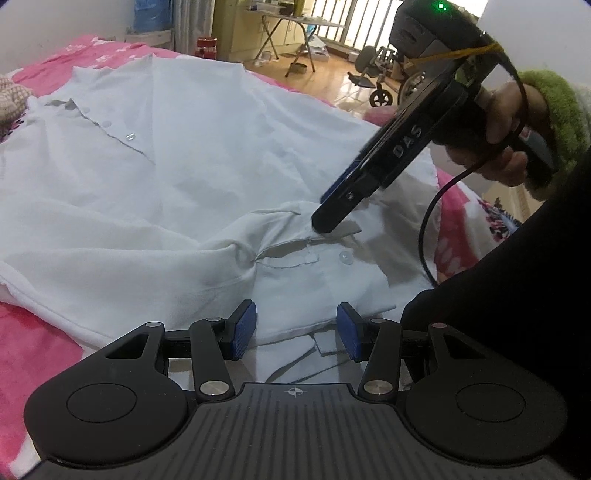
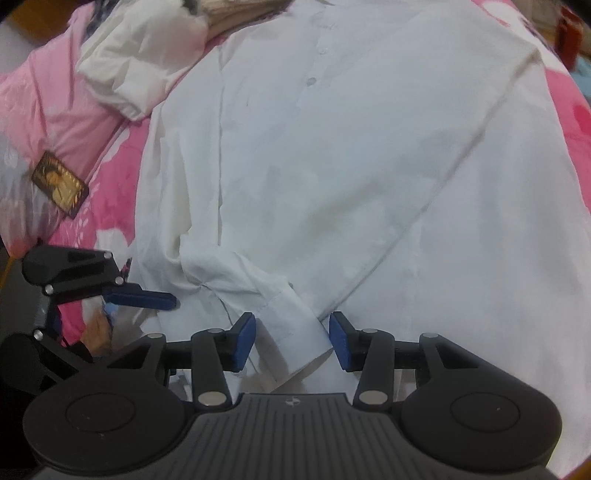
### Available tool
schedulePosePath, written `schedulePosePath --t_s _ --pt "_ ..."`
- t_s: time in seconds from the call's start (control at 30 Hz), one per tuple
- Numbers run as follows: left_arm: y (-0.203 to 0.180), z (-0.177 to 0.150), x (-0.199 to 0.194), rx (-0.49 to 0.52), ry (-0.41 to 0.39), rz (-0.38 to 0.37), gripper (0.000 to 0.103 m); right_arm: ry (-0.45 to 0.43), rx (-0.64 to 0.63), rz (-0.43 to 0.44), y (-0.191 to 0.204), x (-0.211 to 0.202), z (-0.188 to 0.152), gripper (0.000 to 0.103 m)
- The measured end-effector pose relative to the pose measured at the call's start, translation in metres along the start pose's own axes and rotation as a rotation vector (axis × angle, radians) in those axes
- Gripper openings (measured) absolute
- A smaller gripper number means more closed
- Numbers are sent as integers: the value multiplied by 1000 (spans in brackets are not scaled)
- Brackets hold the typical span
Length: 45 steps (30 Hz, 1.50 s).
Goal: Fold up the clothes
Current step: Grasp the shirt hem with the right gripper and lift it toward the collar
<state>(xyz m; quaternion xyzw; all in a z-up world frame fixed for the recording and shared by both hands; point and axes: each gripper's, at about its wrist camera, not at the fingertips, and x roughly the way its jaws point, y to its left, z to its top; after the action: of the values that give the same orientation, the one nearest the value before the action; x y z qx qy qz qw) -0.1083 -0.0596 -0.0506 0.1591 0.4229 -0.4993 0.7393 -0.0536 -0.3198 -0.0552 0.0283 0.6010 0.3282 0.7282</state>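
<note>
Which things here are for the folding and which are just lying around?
For the job: white shirt, its sleeve cuff, left tongs, right tongs.
Lying about: pink bedcover, gold card, wheelchair, folding table.

A pink bedspread, a folding table, perhaps a wheelchair.

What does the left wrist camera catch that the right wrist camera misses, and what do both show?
Only the left wrist view shows the room beyond the bed: a folding metal table, a wheeled chair, and the hand in a fuzzy green sleeve holding the right gripper. Only the right wrist view shows a small gold-and-brown card on the pink bedding. Both show the white button-up shirt spread on the pink floral blanket.
</note>
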Motion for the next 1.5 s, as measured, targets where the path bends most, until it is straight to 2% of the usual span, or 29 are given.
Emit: schedulePosePath --t_s 0.2,0.3,0.43,0.63,0.7,0.77,0.8,0.87,0.93,1.03,1.13,1.2,1.4,1.5 --pt "0 -1 5 -5 6 8 48 14 199 116 -22 -4 -10 47" --pt "0 -2 6 -8 6 14 48 23 249 163 -25 -4 -16 47" --pt "-1 -3 7 -12 5 22 48 40 268 182 -22 1 -23 45" --pt "-3 -4 6 -13 2 27 48 72 237 165 -8 14 -29 41" --pt "-3 -4 5 -19 -3 26 48 77 236 157 -7 18 -30 32" --pt "-3 -3 3 -28 -12 24 48 64 238 157 -7 18 -32 8" --pt "-2 -2 0 -32 -23 24 48 50 232 155 -7 16 -32 4" --pt "-1 0 -5 -40 -44 22 48 5 198 133 -3 6 -32 3" --pt "2 4 -17 -58 -102 15 48 -53 157 103 1 -12 -29 2" --pt "10 9 -36 -108 -202 -10 49 -156 108 40 5 -48 -22 2" --pt "14 12 -45 -126 -246 -22 54 -267 63 -40 6 -87 -12 2" --pt "12 12 -40 -132 -214 -15 54 -263 57 -78 2 -89 -15 2" --pt "13 1 -13 -135 -54 32 54 -249 39 -190 -12 -96 -23 2" --pt "15 -3 -6 -146 -11 29 54 -243 30 -247 -19 -99 -27 2"
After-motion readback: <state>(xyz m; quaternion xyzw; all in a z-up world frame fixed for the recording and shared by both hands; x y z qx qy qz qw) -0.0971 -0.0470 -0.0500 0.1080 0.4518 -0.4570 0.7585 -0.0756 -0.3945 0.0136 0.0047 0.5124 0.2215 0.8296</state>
